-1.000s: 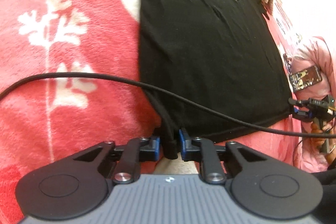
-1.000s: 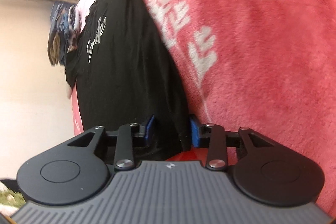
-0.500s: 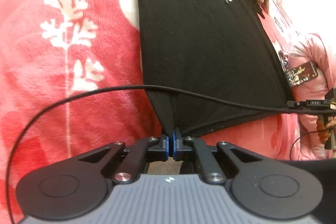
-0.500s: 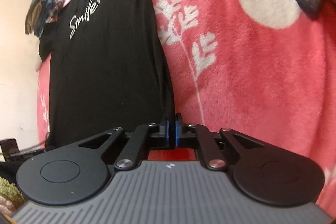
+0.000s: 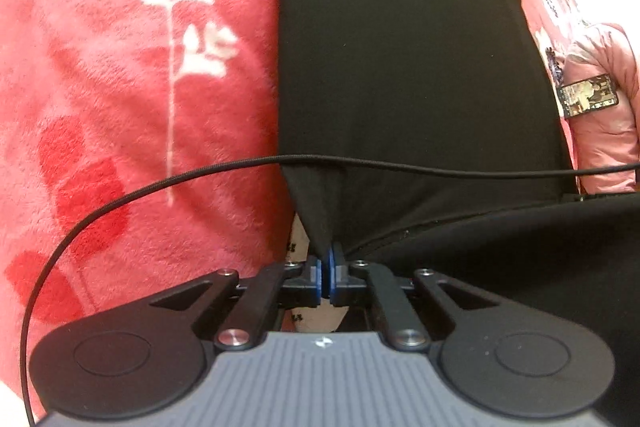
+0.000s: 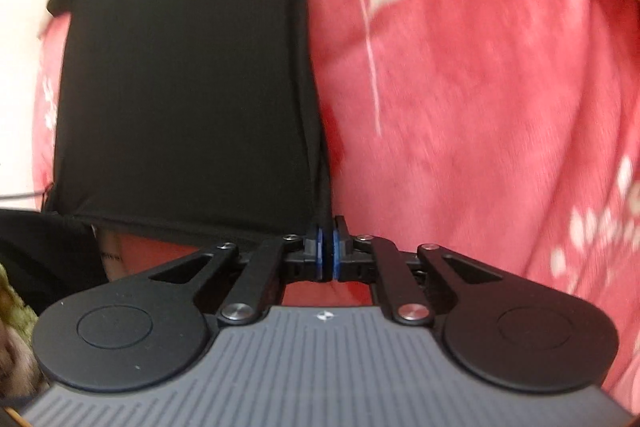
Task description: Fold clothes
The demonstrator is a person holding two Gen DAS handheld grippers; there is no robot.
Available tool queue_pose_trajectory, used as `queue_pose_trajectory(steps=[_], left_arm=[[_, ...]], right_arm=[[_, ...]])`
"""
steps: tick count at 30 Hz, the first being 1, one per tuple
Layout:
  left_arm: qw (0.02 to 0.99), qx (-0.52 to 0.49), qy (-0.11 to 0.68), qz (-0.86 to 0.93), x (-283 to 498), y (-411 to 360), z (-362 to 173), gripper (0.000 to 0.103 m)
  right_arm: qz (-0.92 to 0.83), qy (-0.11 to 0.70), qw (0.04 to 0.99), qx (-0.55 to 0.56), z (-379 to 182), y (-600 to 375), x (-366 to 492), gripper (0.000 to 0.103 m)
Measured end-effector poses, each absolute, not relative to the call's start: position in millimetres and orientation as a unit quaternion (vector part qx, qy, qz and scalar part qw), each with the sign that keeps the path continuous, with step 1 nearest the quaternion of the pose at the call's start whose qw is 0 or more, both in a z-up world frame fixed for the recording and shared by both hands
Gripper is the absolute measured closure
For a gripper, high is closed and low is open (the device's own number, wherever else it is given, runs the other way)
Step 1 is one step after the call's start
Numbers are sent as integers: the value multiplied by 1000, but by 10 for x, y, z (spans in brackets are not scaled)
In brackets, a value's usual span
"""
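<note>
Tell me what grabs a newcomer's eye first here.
A black T-shirt with white script lettering lies spread on a red floral blanket. The left gripper and right gripper each pinch a corner of its near hem. A black cable crosses the left view.

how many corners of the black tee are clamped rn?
2. Left tongs pinch the black cotton T-shirt at its near-left hem corner; right tongs pinch the near-right corner. Far corners unheld.
</note>
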State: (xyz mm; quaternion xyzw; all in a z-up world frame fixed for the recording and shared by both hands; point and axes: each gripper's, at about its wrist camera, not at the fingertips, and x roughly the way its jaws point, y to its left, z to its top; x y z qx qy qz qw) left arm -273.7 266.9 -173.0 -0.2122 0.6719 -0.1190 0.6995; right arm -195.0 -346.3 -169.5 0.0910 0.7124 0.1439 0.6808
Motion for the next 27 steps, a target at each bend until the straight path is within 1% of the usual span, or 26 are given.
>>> queue_pose_trajectory(steps=[5, 8, 10, 11, 12, 13, 14, 15, 18, 20, 21, 24, 25, 27], left_arm=[[678, -210, 692, -131, -2705, 2658, -1964, 99], [665, -200, 706, -139, -2686, 2637, -2076, 99], [661, -181, 714, -145, -2679, 2655, -2058, 88], [660, -171, 716, -150, -2672, 2693, -2014, 86], [659, -160, 718, -155, -2666, 2732, -1970, 78], [659, -150, 720, -160, -2659, 2771, -1926, 72], [658, -139, 722, -165, -2653, 2809, -1882, 70], [657, -129, 723, -169, -2647, 2848, -1837, 66], [654, -97, 728, -184, -2627, 2964, -1705, 65], [656, -65, 726, -194, -2552, 3049, -1582, 65], [662, -37, 722, -198, -2342, 3018, -1495, 63], [700, 38, 691, -177, -1768, 3003, -1251, 61], [715, 51, 678, -164, -1555, 2989, -1197, 61], [745, 70, 648, -143, -1230, 2985, -1086, 61]], right_arm=[[126, 723, 674, 79, -1961, -3461, -1989, 101], [127, 725, 673, 75, -2063, -3434, -1958, 99], [132, 724, 673, 70, -2066, -3438, -1946, 97], [137, 722, 675, 69, -2034, -3457, -1949, 89], [141, 720, 675, 75, -2003, -3489, -1950, 75], [144, 719, 675, 79, -1972, -3523, -1951, 69], [145, 720, 674, 77, -1945, -3556, -1946, 61], [150, 725, 669, 71, -1925, -3588, -1938, 59], [171, 736, 652, 51, -1836, -3715, -1890, 57], [174, 722, 669, 16, -1686, -3775, -1816, 57], [176, 705, 688, -3, -1572, -3779, -1761, 58], [191, 635, 748, -20, -1227, -3703, -1536, 59], [198, 608, 768, -33, -1141, -3627, -1469, 59], [221, 557, 798, -67, -1023, -3431, -1327, 63]])
